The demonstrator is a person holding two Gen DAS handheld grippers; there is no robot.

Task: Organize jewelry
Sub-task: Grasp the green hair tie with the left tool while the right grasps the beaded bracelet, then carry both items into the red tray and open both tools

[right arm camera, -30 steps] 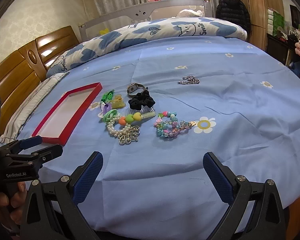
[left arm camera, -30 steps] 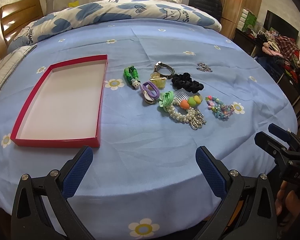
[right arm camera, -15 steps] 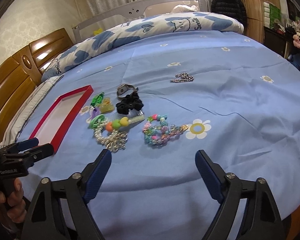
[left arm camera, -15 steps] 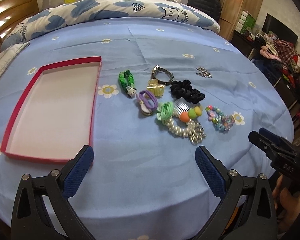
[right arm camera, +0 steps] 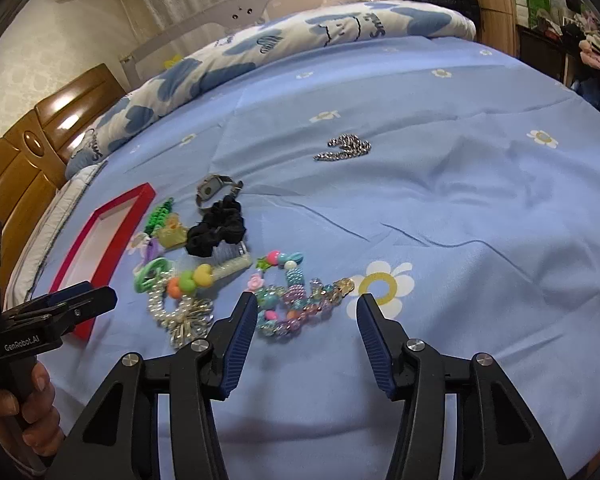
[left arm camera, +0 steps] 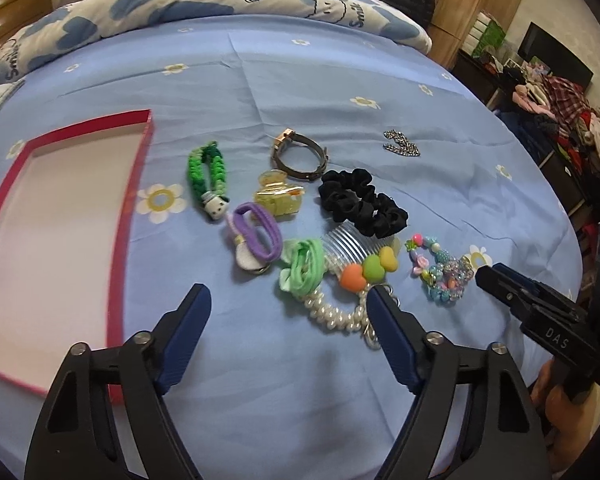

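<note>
Now the right gripper (right arm camera: 306,314) is nearest to the beaded bracelet (right arm camera: 296,304), lying crosswise just ahead of its half-closed, empty, just-narrowing jaws; the left gripper (left arm camera: 288,306), wider, also narrowing, holds nothing.

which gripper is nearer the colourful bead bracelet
Right. The right gripper has the colourful bead bracelet just ahead of its open fingers; the left gripper sits further off, over the pearl bracelet.

The red-rimmed shallow cardboard tray (left arm camera: 134,184) runs off the left wrist picture's left edge, its near rim blurred. The left gripper's right finger (left arm camera: 392,344) covers part of the white pearl bracelet (left arm camera: 332,316). The clear plastic comb (left arm camera: 346,246) lies half under the black fabric scrunchie (left arm camera: 360,202).
</note>
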